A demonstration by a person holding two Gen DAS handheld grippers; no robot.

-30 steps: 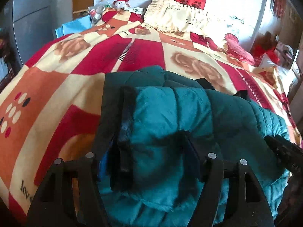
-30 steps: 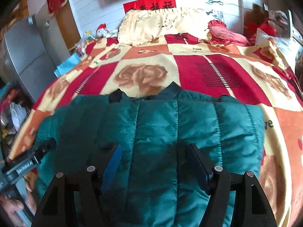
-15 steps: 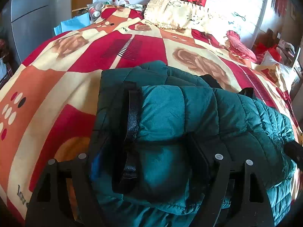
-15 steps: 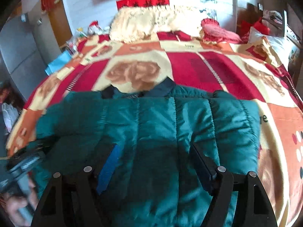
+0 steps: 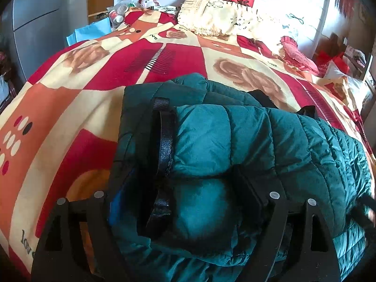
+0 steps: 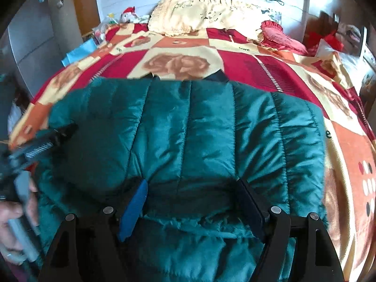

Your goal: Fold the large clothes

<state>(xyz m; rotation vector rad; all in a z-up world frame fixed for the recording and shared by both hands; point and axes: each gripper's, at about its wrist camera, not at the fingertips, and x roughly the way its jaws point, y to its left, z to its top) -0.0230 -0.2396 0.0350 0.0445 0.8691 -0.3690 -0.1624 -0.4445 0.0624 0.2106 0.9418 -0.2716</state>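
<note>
Because the padded fill of the teal puffer jacket (image 5: 246,145) is springy, the folded bundle could loosen or spread once nothing presses on it; the sleeve layer lying on top at the left edge, with its black strap (image 5: 165,141), looks the likeliest part to slide off toward the patterned blanket (image 5: 70,108). A second risk is snagging: both tools sit with fabric bulging between their fingers, so drawing either one back carelessly could drag the slick shell and undo the fold. The jacket also lies near the foot edge of the bed, where a pull toward the person might tip part of it over the side.

Left tool (image 5: 183,202): its jaws have just been opening and now stand wide. A puffed fold of the jacket and the strap fill the gap, and cloth lies against the inner faces of the fingers, yet the pads do not appear to pinch it; this reads as a release rather than a grip.

Right tool (image 6: 190,199): its jaws have also been opening slightly and stand wide, resting over the quilted back panel. The blue pad (image 6: 134,209) and the dark finger opposite flank a low ridge of fabric without squeezing it. In this view the left tool and the hand (image 6: 14,213) holding it appear, blurred, at the jacket's left side.

The cream pillow (image 6: 199,14) lies well apart, at the head of the bed.
</note>
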